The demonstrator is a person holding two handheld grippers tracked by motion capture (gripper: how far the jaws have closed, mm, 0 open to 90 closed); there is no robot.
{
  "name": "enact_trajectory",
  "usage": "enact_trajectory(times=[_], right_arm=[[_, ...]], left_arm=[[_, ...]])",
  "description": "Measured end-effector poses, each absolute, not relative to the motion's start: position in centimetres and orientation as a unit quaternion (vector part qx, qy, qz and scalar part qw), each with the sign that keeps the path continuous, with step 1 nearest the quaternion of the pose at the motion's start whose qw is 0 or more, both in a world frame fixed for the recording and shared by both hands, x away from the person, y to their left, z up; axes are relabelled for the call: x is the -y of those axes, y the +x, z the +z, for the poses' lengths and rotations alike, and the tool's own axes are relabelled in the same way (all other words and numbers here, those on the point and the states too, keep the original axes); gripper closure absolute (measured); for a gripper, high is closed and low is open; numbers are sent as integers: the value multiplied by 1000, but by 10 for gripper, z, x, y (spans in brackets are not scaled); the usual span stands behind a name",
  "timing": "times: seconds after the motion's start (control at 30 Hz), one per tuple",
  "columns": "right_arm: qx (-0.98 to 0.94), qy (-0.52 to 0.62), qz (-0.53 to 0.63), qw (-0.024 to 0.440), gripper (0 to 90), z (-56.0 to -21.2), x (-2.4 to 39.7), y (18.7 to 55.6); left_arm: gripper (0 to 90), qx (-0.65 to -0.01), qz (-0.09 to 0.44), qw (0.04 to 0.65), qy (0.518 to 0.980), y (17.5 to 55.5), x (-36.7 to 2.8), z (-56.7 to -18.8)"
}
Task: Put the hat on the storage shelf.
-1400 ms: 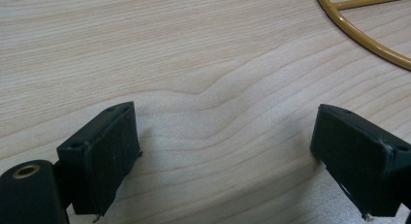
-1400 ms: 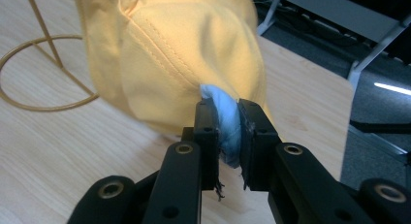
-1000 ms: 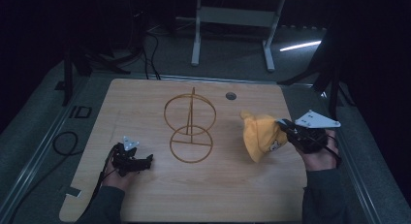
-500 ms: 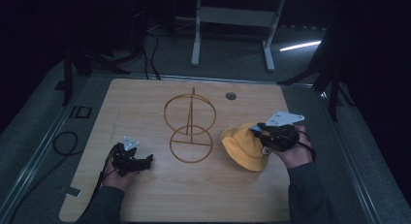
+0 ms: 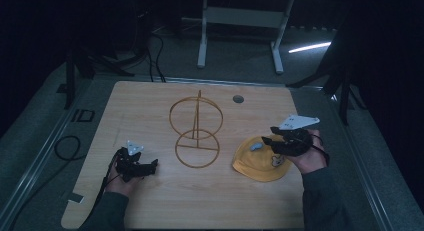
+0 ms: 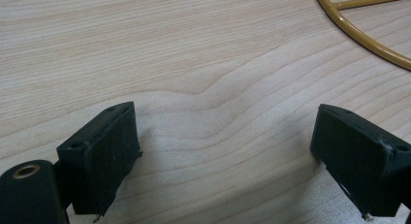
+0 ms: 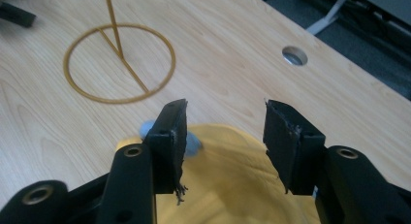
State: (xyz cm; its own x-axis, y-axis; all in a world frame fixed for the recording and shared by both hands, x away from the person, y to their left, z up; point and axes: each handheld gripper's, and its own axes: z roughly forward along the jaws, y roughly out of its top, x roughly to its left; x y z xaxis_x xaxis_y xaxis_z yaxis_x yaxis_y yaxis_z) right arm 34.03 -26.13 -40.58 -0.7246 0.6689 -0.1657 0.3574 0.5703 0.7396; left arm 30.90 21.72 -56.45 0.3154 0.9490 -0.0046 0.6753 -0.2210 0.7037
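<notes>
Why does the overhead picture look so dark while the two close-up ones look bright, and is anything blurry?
High view: dim, the room behind nearly black, only the table lit, with one bright streak on the floor; the yellow cap looks muted. Left gripper view: bright and even, wood grain sharp, soft shadows beneath the black jaws. Right gripper view: bright too, the cap close up and slightly soft, the gold wire stand clear.
</notes>
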Motion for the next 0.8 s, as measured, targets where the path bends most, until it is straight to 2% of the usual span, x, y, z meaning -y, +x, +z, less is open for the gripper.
enact_trajectory(times=[0.17, 0.47, 0.8], right_arm=[[-863, 307, 336, 220, 477, -412, 271, 345], [-874, 304, 311, 217, 354, -420, 279, 350], [-888, 289, 287, 214, 306, -424, 274, 364]], left_arm=[[102, -541, 221, 309, 750, 309, -217, -564], [102, -542, 221, 310, 750, 309, -217, -564], [102, -542, 221, 311, 749, 309, -217, -565]])
